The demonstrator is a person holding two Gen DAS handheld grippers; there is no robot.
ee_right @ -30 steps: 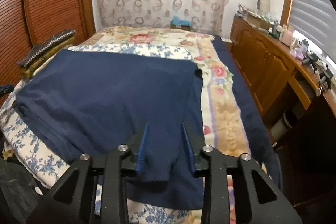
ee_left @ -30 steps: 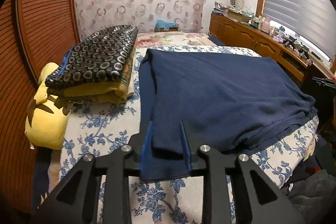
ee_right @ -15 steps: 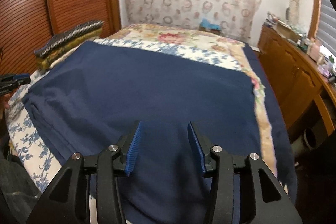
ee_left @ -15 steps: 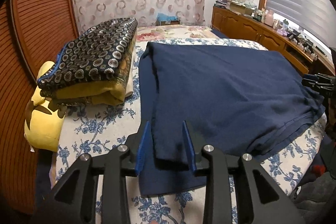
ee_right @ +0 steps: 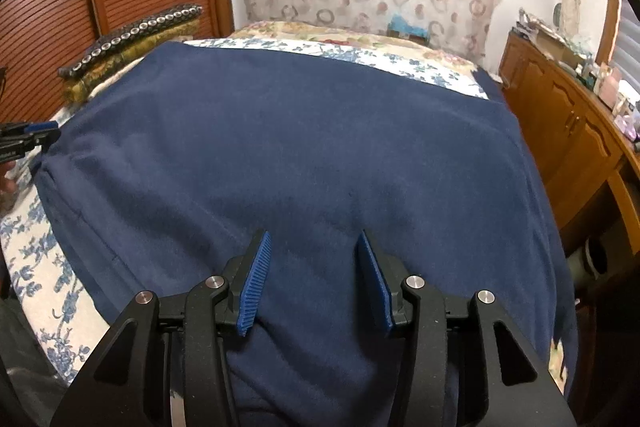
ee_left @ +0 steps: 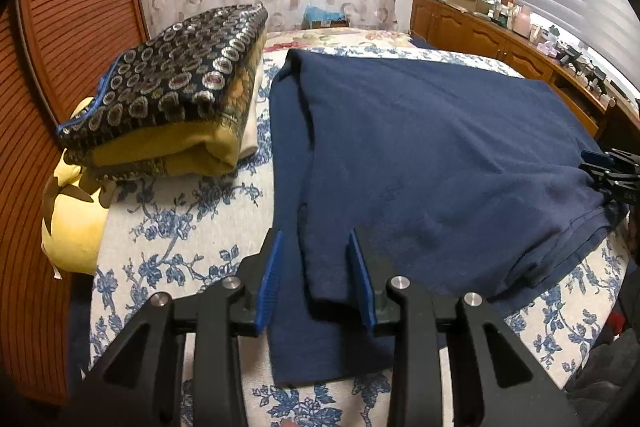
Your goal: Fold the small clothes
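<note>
Bed [ee_left: 176, 239], blue-floral cover, filling most of both views. Wooden cabinet run [ee_right: 560, 119] at 3 o'clock.

Navy garment [ee_left: 420, 147] spread flat across bed centre, folded into layers; narrow lower layer running along its 9 o'clock edge from 12 to 6 o'clock. Right wrist view: same navy garment [ee_right: 300, 155] covering nearly the whole bed, draped over the near edge at 6 o'clock.

Folded patterned blanket stack [ee_left: 180, 99] at 10 o'clock, just beside garment, not touching. Yellow pillow [ee_left: 72, 227] at 9 o'clock, partly under the stack.

Left tongs [ee_left: 316, 275] spread, blue pads straddling garment's near corner at 6 o'clock; contact with cloth not determinable. Right tongs [ee_right: 312, 279] spread, above garment, nothing pinched. Right tongs also visible at 3 o'clock in left view, at garment's edge.
</note>
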